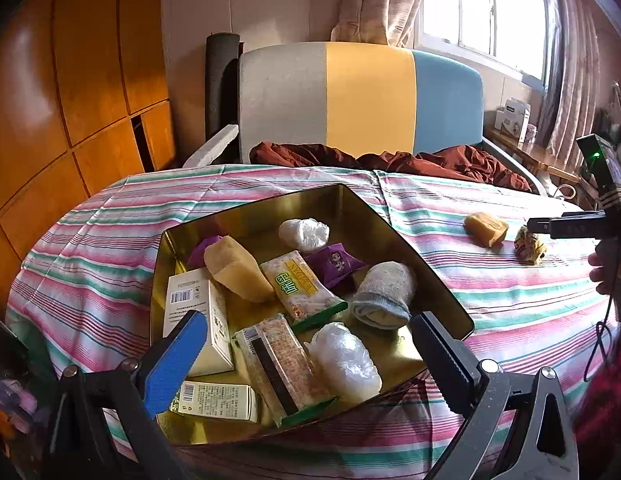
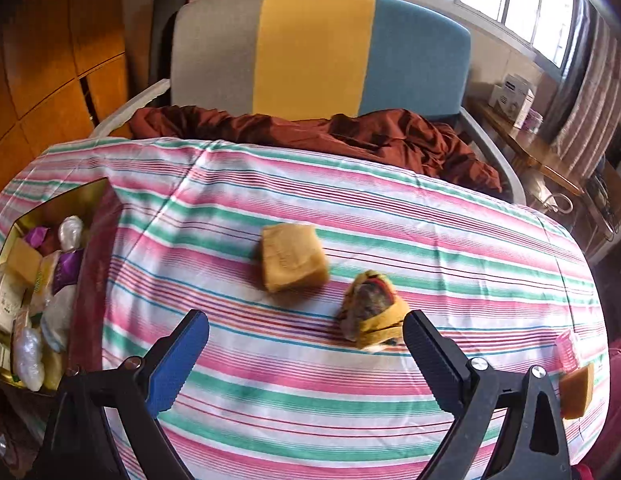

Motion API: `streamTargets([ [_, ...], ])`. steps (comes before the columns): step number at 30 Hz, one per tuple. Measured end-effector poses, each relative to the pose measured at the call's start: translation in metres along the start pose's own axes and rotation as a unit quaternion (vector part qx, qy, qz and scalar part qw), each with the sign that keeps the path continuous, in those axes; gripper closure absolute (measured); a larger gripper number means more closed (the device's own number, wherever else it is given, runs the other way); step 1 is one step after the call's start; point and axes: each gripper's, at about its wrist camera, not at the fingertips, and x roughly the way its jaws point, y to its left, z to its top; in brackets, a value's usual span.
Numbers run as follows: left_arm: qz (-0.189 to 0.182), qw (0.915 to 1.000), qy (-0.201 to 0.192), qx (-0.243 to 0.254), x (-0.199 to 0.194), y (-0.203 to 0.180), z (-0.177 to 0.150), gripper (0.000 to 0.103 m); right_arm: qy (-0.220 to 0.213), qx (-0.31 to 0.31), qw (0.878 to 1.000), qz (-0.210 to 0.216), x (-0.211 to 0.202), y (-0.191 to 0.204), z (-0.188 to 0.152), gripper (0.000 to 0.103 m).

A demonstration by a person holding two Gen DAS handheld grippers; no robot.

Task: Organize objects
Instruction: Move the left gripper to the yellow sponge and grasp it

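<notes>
A gold tin [image 1: 426,268] sits on the striped cloth and holds several items: snack packs, small boxes, a yellow sponge, a rolled grey sock [image 1: 384,294] and white bundles. My left gripper [image 1: 306,350] is open and empty just above the tin's near side. A yellow sponge block [image 2: 292,256] and a rolled patterned sock [image 2: 372,312] lie on the cloth. My right gripper [image 2: 306,340] is open and empty, just short of them, with the sock near its right finger. The right gripper also shows in the left wrist view [image 1: 558,226] beside the sock [image 1: 530,246].
Another yellow sponge piece [image 2: 576,392] and a pink item [image 2: 568,350] lie at the table's right edge. A chair [image 2: 310,48] with a brown cloth [image 2: 350,136] stands behind the table. Wooden cabinets [image 1: 70,100] are on the left.
</notes>
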Motion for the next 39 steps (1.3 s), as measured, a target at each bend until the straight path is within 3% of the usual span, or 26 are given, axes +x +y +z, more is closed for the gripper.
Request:
streamTargets([
  [8, -0.004, 0.9994, -0.012, 0.031, -0.003, -0.022, 0.012, 0.0, 0.009, 0.108, 0.994, -0.019, 0.037, -0.073, -0.011, 0.004],
  [10, -0.008, 0.999, -0.019, 0.038, -0.004, -0.03, 0.016, 0.0, 0.029, 0.136, 0.99, -0.032, 0.045, -0.086, -0.015, 0.003],
  [14, -0.036, 0.998, -0.022, 0.046, -0.001, -0.048, 0.027, 0.0, 0.022, 0.175, 0.984, -0.033, 0.039, -0.103, -0.019, 0.004],
  [22, -0.095, 0.9922, -0.014, 0.079, 0.011, -0.099, 0.047, 0.0, 0.045, 0.203, 0.977, -0.038, 0.04, -0.114, -0.025, 0.003],
  [28, -0.132, 0.987, 0.028, 0.087, 0.032, -0.132, 0.054, 0.0, 0.063, 0.243, 0.968, -0.028, 0.044, -0.13, -0.032, 0.003],
  [36, -0.147, 0.9807, 0.052, 0.117, 0.061, -0.18, 0.07, 0.0, 0.053, 0.271, 0.961, -0.009, 0.038, -0.139, -0.034, 0.004],
  [39, -0.155, 0.9785, 0.082, 0.11, 0.085, -0.196, 0.079, 0.0, 0.05, 0.28, 0.959, -0.003, 0.037, -0.141, -0.034, 0.004],
])
